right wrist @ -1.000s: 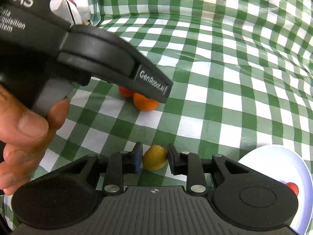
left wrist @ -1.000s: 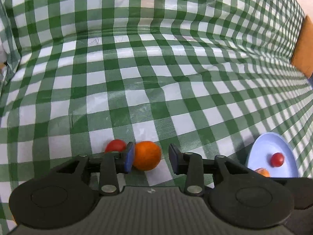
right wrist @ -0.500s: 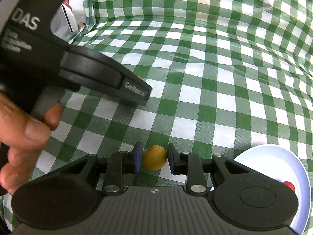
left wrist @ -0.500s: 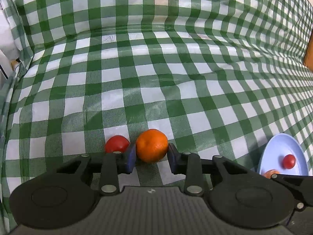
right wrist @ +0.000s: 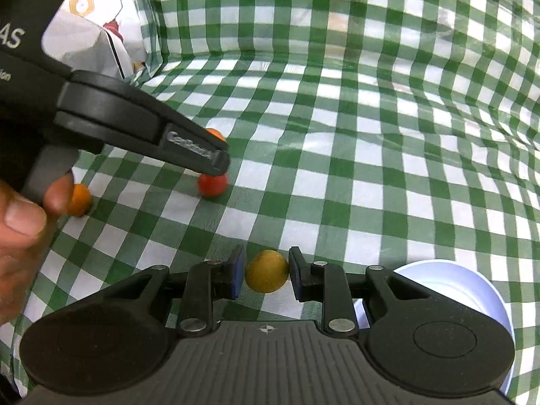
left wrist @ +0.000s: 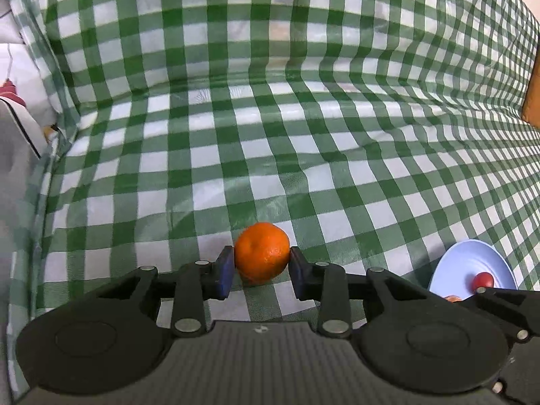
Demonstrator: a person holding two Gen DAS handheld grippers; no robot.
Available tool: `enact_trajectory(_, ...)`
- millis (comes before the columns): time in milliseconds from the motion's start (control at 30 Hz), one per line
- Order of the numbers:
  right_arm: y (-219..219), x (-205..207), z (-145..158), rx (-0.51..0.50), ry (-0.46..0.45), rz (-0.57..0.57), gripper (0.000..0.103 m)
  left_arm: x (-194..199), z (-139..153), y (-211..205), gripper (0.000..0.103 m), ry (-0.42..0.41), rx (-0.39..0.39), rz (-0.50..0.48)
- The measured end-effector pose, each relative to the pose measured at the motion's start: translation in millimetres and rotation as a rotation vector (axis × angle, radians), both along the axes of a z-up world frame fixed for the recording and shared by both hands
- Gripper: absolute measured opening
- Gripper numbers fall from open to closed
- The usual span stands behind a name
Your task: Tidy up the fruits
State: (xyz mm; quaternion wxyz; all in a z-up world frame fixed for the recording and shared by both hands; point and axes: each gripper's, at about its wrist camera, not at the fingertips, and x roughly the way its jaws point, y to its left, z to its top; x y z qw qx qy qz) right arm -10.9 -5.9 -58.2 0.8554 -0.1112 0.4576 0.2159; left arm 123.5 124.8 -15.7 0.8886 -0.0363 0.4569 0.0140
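1. Our left gripper [left wrist: 261, 268] is clamped on an orange [left wrist: 262, 252]: both pads touch its sides, and it sits between the fingertips above the green-checked cloth [left wrist: 270, 118].
2. Our right gripper [right wrist: 266, 271] is closed on a small yellow fruit [right wrist: 266, 271]. The right pad presses its side; the left pad looks to be just at its edge (the gap there is too thin for us to judge).
3. In the right wrist view, the left gripper reaches in from the left, and the orange peeks out behind its tip.
4. Just below that tip, a red fruit [right wrist: 212, 184] lies on the cloth.
5. Further left, a small orange fruit [right wrist: 79, 199] lies on the cloth, partly behind a thumb [right wrist: 23, 214] of the hand holding the left gripper.
6. A pale blue plate [left wrist: 455, 263] lies at the lower right of the left view, holding a small red fruit [left wrist: 482, 280] and an orange one, mostly hidden by the right gripper's body.
7. The same plate shows at the lower right of the right view, just beside our right gripper.
8. At the far left, beyond the cloth's edge, we see white packaging [right wrist: 91, 37] with red marks.
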Motion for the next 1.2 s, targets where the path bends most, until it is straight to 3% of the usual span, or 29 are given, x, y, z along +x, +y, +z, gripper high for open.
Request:
enact_trajectory(267, -34, -3, 25, 0.08, -0.045, -0.076, 0.029, -22, 10, -7, 0.038, -0.082, -0.029, 0.065)
enact_trajectory(500, -88, -17, 65, 0.169, -0.148, -0.194, 0.029, -64, 19, -18, 0.038, -0.144, -0.017, 0.118)
enact_trajectory(700, -149, -54, 81, 0.206, -0.217, -0.304, 0.029, -113, 27, -28, 0.038, -0.17, -0.017, 0.146)
enact_trajectory(867, -181, -87, 90, 0.263, -0.248, -0.382, 0.029, -142, 35, -45, 0.038, -0.193, -0.003, 0.115)
enact_trajectory(1200, -196, -119, 95, 0.161, -0.315, -0.393, 0.029, -165, 44, -67, 0.038, -0.239, -0.025, 0.052)
